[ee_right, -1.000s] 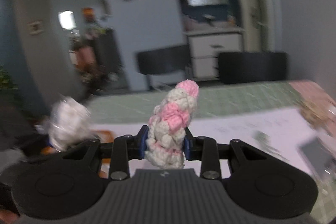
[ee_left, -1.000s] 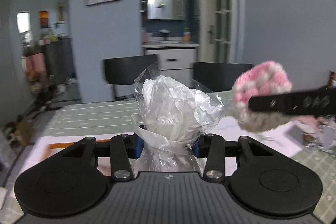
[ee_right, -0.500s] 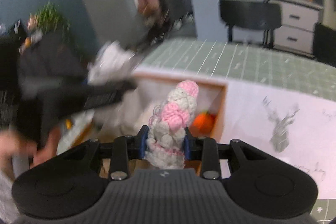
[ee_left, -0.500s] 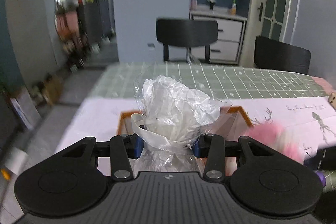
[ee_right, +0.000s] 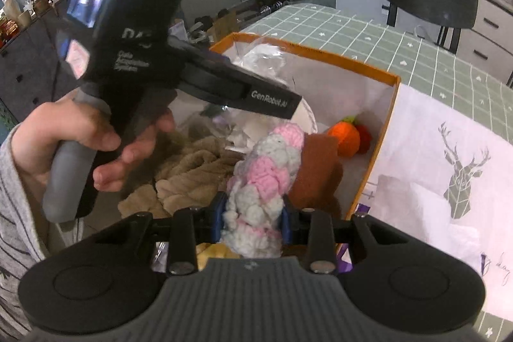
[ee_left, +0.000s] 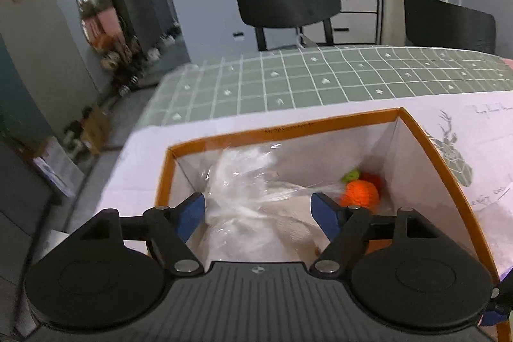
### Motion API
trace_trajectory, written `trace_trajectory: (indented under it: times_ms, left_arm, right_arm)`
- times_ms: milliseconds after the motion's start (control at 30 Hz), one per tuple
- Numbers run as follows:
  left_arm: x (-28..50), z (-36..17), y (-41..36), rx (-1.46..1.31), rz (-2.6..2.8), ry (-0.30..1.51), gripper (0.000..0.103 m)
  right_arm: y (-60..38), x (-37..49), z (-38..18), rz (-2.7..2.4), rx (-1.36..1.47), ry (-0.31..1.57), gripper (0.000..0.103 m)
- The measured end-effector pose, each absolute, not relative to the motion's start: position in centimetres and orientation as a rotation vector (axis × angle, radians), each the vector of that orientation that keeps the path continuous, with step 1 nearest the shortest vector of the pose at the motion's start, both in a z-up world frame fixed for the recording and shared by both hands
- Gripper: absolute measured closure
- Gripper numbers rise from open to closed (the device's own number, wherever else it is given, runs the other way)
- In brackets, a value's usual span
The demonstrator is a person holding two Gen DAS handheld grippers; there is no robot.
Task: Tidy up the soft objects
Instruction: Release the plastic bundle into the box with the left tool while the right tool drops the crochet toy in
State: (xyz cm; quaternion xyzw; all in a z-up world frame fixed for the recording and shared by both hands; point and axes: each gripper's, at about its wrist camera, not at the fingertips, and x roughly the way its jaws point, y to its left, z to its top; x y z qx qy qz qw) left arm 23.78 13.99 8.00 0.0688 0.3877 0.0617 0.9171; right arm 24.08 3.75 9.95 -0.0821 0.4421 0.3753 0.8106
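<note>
Both grippers down from mid-air to over the orange-rimmed box (ee_left: 288, 128) since a second ago. Left gripper (ee_left: 258, 210): jaws just opened, now spread wide; clear-wrapped white bundle (ee_left: 243, 191) between the blue pads, apparently touched by neither, sagging forward and down into the box. Right gripper (ee_right: 253, 215): clamped on the pink-and-white crochet piece (ee_right: 266, 178), gripped at its lower end, long axis running up and forward from the jaws, leaning slightly right.

Box interior directly ahead of and below the right fingertips: tan plush (ee_right: 186, 169) to the left, brown item (ee_right: 317, 172) just right of the crochet piece, orange knitted toy (ee_right: 348, 138) farther ahead by the far right wall. Left gripper's body crossing ahead and to the left, held by a hand (ee_right: 80, 146).

Likely next: release of the crochet piece, probably downward into the box. Right gripper alone holding it, so nearer by default; drop spot apparently close below, though exact gap hard to judge.
</note>
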Motion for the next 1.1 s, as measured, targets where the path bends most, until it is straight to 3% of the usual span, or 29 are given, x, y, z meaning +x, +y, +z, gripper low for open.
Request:
trace_trajectory:
  times_ms: [200, 333, 500, 633, 700, 767, 1100]
  left_arm:
    - [22.5, 9.8, 13.3, 0.13, 0.094, 0.728, 0.013]
    - [21.4, 10.8, 13.0, 0.115, 0.072, 0.669, 0.011]
    - [20.7, 11.9, 12.3, 0.139, 0.071, 0.65, 0.011]
    - [19.0, 13.3, 12.1, 0.099, 0.065, 0.628, 0.011]
    - [17.9, 14.1, 12.0, 0.075, 0.051, 0.624, 0.011]
    - [16.6, 14.9, 11.5, 0.065, 0.036, 0.614, 0.011]
    - [9.2, 16.3, 7.1, 0.029, -0.063, 0.534, 0.011]
  right_arm:
    - [3.5, 23.4, 9.5, 0.793, -0.166, 0.949, 0.069]
    - [3.7, 23.0, 9.6, 0.793, -0.161, 0.942, 0.063]
    - [3.2, 22.0, 10.3, 0.764, -0.131, 0.917, 0.046]
    - [2.4, 20.5, 11.8, 0.747, -0.106, 0.865, 0.023]
    - [1.6, 19.4, 12.9, 0.726, -0.09, 0.816, 0.021]
    - [0.7, 18.3, 13.8, 0.699, -0.079, 0.768, 0.012]
    - [-5.8, 9.7, 15.3, 0.459, 0.023, 0.554, 0.007]
